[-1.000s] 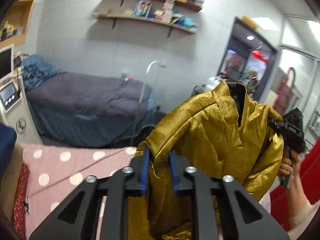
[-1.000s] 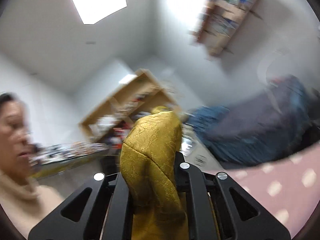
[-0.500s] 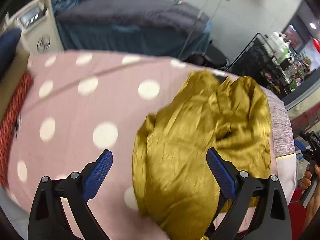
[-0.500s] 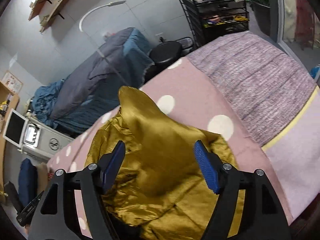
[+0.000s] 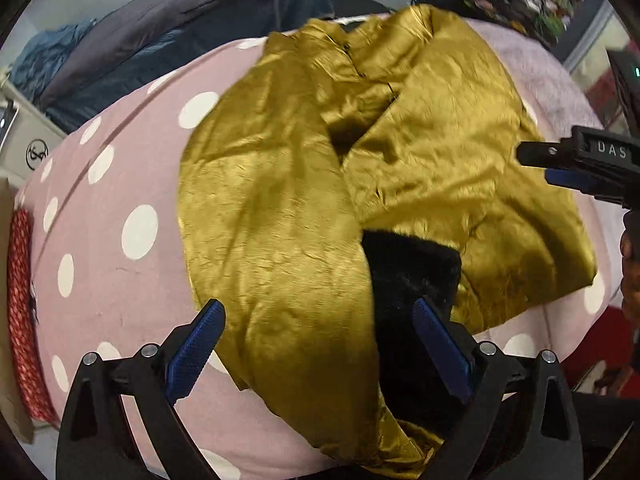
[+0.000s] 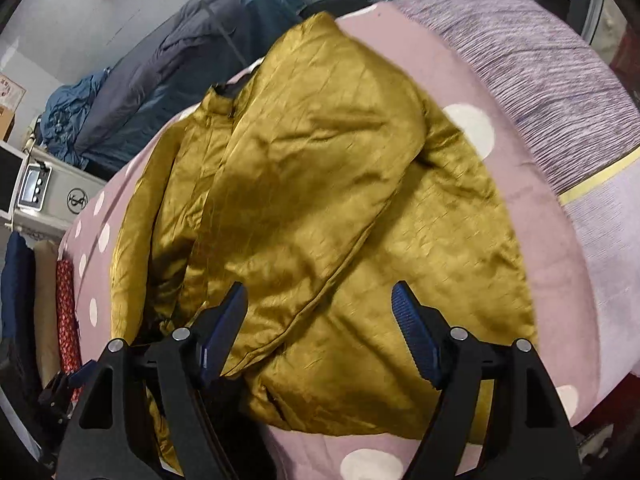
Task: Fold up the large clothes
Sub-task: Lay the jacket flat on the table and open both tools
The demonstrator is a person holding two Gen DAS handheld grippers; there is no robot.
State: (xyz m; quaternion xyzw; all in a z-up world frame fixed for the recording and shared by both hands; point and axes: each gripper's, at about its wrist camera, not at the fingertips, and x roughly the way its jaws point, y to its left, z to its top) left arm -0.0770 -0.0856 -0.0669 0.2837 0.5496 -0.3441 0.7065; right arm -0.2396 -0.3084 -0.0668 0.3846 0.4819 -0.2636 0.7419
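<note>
A crumpled gold satin jacket lies on the pink polka-dot bed cover, with its black lining showing near the front. My left gripper hovers just above the jacket's near edge, open wide, pads off the cloth. In the right wrist view the same jacket spreads across the cover. My right gripper hangs over it with its jaws opening; cloth lies below them but is not pinched. One of the right gripper's fingers reaches in from the right over the jacket.
A purple knitted blanket covers the bed's far right end. A second bed with blue-grey bedding stands behind. A white machine sits at the left, red patterned cloth hangs along the bed's left edge, and a hand shows at right.
Both grippers held the jacket up a second ago. They let go, the jacket dropped onto the bed, and both have come down close above it, pointing steeply downward.
</note>
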